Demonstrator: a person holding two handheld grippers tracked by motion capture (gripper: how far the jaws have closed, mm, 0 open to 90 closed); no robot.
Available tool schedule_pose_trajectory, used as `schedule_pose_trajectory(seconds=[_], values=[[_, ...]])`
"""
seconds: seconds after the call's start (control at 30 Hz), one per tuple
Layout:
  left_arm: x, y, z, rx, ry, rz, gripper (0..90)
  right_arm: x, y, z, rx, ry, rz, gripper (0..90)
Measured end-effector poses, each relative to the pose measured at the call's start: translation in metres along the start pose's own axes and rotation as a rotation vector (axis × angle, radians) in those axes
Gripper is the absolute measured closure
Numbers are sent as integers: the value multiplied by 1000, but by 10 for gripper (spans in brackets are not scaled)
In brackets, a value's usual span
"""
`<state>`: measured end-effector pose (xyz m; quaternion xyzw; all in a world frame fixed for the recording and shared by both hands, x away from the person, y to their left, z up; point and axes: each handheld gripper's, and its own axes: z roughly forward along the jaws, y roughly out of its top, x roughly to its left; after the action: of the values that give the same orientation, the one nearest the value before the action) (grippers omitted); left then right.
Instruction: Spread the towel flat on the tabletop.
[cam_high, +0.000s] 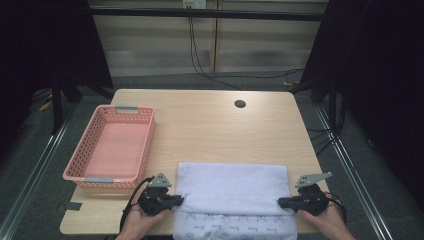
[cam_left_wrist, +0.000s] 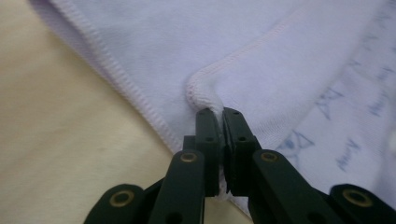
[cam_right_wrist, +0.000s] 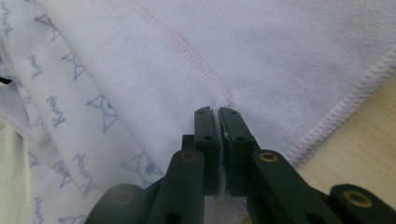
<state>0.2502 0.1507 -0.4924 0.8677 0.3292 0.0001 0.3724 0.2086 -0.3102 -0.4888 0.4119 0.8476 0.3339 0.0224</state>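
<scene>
STEP: folding the towel (cam_high: 232, 187) | WHERE: it lies at the table's (cam_high: 210, 125) 6 o'clock edge, pink basket (cam_high: 111, 148) at its 9 o'clock | GRIP: your left gripper (cam_high: 176, 201) and right gripper (cam_high: 281, 203) each clamp a folded corner | DO: lower both level, lay the hem square on the printed layer, then release together.

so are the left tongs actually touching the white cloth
Touching: in the left gripper view the left tongs are pinched shut on the white cloth's hemmed corner.
</scene>
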Motion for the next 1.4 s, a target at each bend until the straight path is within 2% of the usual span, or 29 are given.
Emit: schedule_pose_trajectory(seconds=[0.03, 0.1, 0.2, 0.23, 0.27, 0.3, 0.33, 0.37, 0.47, 0.5, 0.53, 0.57, 0.7, 0.73, 0.77, 0.8, 0.83, 1.1, 1.17, 1.2, 1.23, 1.3, 1.33, 1.4], values=[[6, 4, 4, 0, -19, -9, 861, -1, 1, 1, -3, -6, 0, 866], [9, 7, 6, -2, -18, -11, 862, -6, 4, 2, -10, -18, 8, 867], [16, 17, 12, -4, 17, -8, 864, -12, 8, 4, -18, -35, 19, 867], [21, 23, 17, -21, 39, -9, 866, -18, 12, 6, -22, -46, 27, 867], [21, 23, 17, -21, 39, -9, 867, -18, 12, 6, -22, -46, 27, 867], [31, 29, 22, -37, 21, -57, 869, -24, 17, 8, -27, -64, 25, 867], [31, 29, 22, -37, 21, -57, 869, -27, 20, 9, -34, -72, 30, 867], [37, 36, 26, -38, 25, -70, 869, -30, 21, 10, -39, -81, 24, 866], [43, 43, 32, -47, 41, -65, 870, -38, 26, 12, -49, -88, 14, 866], [51, 51, 37, -54, 42, -73, 870, -46, 31, 15, -65, -89, 30, 866], [51, 51, 37, -54, 42, -73, 870, -46, 31, 15, -65, -89, 30, 866], [55, 54, 40, -57, 42, -79, 870, -55, 36, 18, -77, -94, 45, 866], [67, 70, 50, -59, 73, -86, 870, -66, 44, 21, -84, -111, 60, 866], [71, 73, 52, -61, 74, -97, 870, -69, 47, 22, -83, -121, 63, 866], [81, 80, 55, -64, 76, -141, 869, -76, 52, 24, -84, -130, 66, 866], [81, 80, 55, -64, 76, -141, 870, -76, 52, 24, -84, -130, 66, 866], [87, 89, 59, -53, 105, -144, 870, -81, 58, 26, -79, -155, 65, 865], [106, 106, 69, -59, 129, -156, 871, -104, 79, 36, -85, -167, 83, 866], [111, 112, 71, -61, 148, -155, 871, -113, 87, 41, -94, -173, 89, 865], [111, 112, 71, -61, 148, -155, 871, -113, 87, 41, -94, -173, 89, 865], [115, 114, 71, -44, 162, -140, 871, -117, 92, 44, -93, -179, 89, 865], [122, 120, 73, -40, 172, -138, 872, -127, 105, 51, -97, -198, 102, 865], [124, 122, 75, -54, 178, -157, 872, -127, 105, 51, -97, -198, 102, 865], [131, 126, 77, -48, 188, -155, 872, -133, 112, 55, -107, -201, 118, 865]])
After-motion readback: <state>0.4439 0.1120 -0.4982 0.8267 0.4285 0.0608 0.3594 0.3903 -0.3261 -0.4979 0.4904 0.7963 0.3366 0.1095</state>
